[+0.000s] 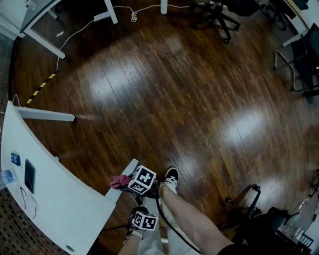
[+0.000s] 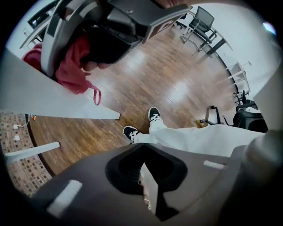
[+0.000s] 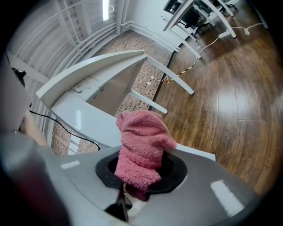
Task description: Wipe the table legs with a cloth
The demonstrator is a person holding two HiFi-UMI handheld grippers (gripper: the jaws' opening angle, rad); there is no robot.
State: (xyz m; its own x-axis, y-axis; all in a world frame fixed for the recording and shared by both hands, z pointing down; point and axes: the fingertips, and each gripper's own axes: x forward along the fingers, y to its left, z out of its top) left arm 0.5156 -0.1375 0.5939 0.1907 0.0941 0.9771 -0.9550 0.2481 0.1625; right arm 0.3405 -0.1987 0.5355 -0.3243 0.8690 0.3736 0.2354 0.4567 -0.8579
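A pink cloth (image 3: 142, 143) is bunched between the jaws of my right gripper (image 3: 141, 164), which is shut on it. In the head view the cloth (image 1: 118, 181) rests against the end of the white table's foot bar (image 1: 125, 173), just left of the right gripper (image 1: 131, 183). The left gripper view shows the cloth (image 2: 70, 66) draped on that white bar (image 2: 53, 99) under the right gripper (image 2: 110, 26). My left gripper (image 2: 143, 167) hangs lower and nearer to me (image 1: 143, 219), shut with nothing in it. The white table (image 1: 55, 199) fills the lower left.
My shoes (image 2: 154, 114) and pale trousers (image 2: 208, 139) stand right beside the foot bar. A second white leg bar (image 1: 46, 115) lies further left. A phone (image 1: 30, 175) lies on the table. Office chairs (image 1: 215, 14) and a black frame (image 1: 248, 198) stand on the wooden floor.
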